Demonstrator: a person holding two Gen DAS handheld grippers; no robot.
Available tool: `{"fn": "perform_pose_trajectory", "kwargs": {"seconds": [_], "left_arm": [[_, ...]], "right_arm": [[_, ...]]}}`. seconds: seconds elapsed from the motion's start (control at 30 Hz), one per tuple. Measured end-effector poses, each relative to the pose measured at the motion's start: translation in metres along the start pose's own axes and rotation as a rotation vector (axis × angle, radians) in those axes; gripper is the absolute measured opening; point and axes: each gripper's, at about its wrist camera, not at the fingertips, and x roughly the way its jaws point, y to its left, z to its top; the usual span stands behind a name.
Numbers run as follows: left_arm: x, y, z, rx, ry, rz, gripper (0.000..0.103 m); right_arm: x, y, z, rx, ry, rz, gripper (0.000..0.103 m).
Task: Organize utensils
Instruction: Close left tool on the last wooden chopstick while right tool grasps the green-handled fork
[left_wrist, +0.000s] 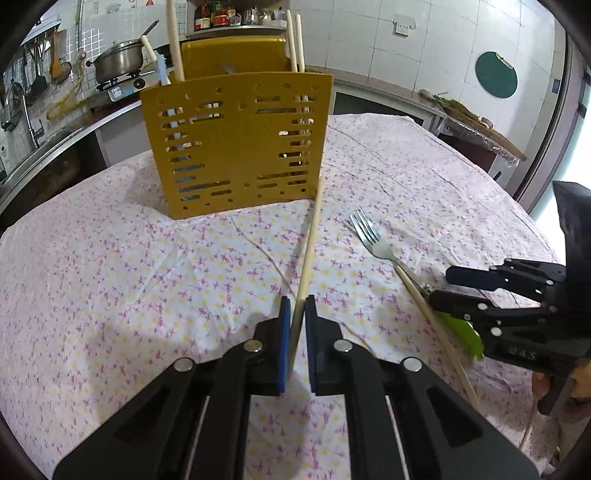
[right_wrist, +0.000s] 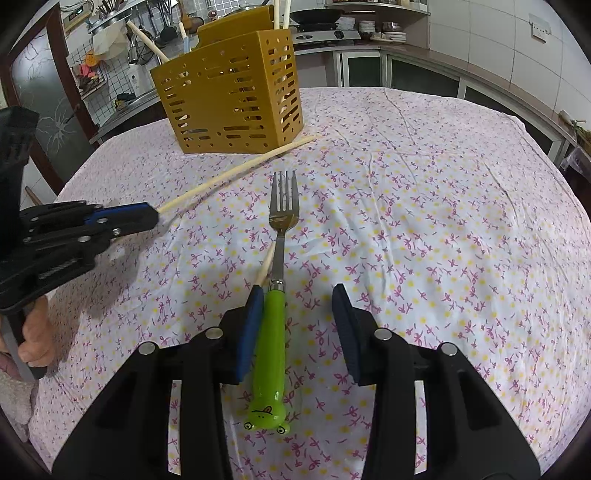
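**Left gripper clamps a chopstick; right gripper straddles the fork**

From the left wrist camera, the left gripper (left_wrist: 297, 306) has its blue pads pressed onto the near end of a pale chopstick (left_wrist: 312, 236), which runs forward over the flowered tablecloth (left_wrist: 147, 266) to the right front corner of the yellow utensil holder (left_wrist: 236, 144). The holder stands upright, with several more pale sticks and a blue-handled utensil (left_wrist: 161, 68) poking out of its top. To the right lies a fork (left_wrist: 373, 238), tines toward the holder, with a second chopstick (left_wrist: 439, 321) lying close alongside it. The right gripper (left_wrist: 448, 286) reaches in from the right edge over the fork's green handle.

From the right wrist camera, the right gripper (right_wrist: 297, 306) stands with its jaws apart, the fork's (right_wrist: 282, 206) frog-faced green handle (right_wrist: 271, 339) lying on the cloth between them. The left pad sits right against the handle, possibly touching it; the right pad is clearly apart from it. The second chopstick (right_wrist: 266, 264) shows only as a short end at the fork's neck. At the left edge, the left gripper (right_wrist: 157, 218) grips its chopstick (right_wrist: 236, 171), a hand (right_wrist: 35, 332) wrapped around its grip below.
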Motion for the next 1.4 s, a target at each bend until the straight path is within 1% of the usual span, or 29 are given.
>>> {"fn": "perform_pose_trajectory", "kwargs": {"seconds": [0.13, 0.23, 0.3, 0.53, 0.6, 0.7, 0.77, 0.87, 1.07, 1.27, 1.4], "left_arm": [[-0.006, 0.008, -0.008, -0.007, 0.016, -0.008, 0.009], [-0.003, 0.011, -0.014, -0.012, 0.031, 0.003, 0.009], [0.001, 0.016, -0.015, -0.036, 0.046, -0.019, 0.010], [0.005, 0.021, -0.012, -0.050, 0.051, -0.015, 0.010], [0.003, 0.022, -0.012, -0.051, 0.050, -0.016, 0.010], [0.005, 0.022, -0.011, -0.054, 0.055, -0.017, 0.010], [0.008, 0.021, -0.011, -0.058, 0.058, -0.017, 0.010], [0.010, 0.022, -0.012, -0.062, 0.069, -0.021, 0.011], [0.013, 0.023, -0.012, -0.066, 0.073, 0.012, 0.013], [0.013, 0.027, -0.010, -0.068, 0.072, 0.019, 0.014], [0.020, 0.027, -0.005, -0.068, 0.089, 0.023, 0.014]], "right_arm": [[0.003, 0.001, 0.000, -0.008, 0.012, -0.005, 0.039], [0.004, 0.001, 0.002, -0.002, 0.009, -0.004, 0.039], [0.005, 0.001, 0.005, 0.002, 0.008, -0.004, 0.039], [0.014, 0.001, 0.012, -0.004, 0.027, -0.011, 0.037], [0.016, 0.002, 0.014, -0.007, 0.031, -0.018, 0.033], [0.019, 0.002, 0.018, 0.003, 0.037, -0.019, 0.015], [0.021, 0.001, 0.021, 0.003, 0.045, -0.019, 0.012], [0.022, 0.001, 0.024, -0.002, 0.053, -0.025, 0.012], [0.032, -0.004, 0.038, 0.011, 0.087, -0.014, 0.012], [0.040, -0.005, 0.048, 0.017, 0.095, -0.011, 0.012], [0.040, -0.003, 0.048, -0.001, 0.085, -0.022, 0.009]]}}
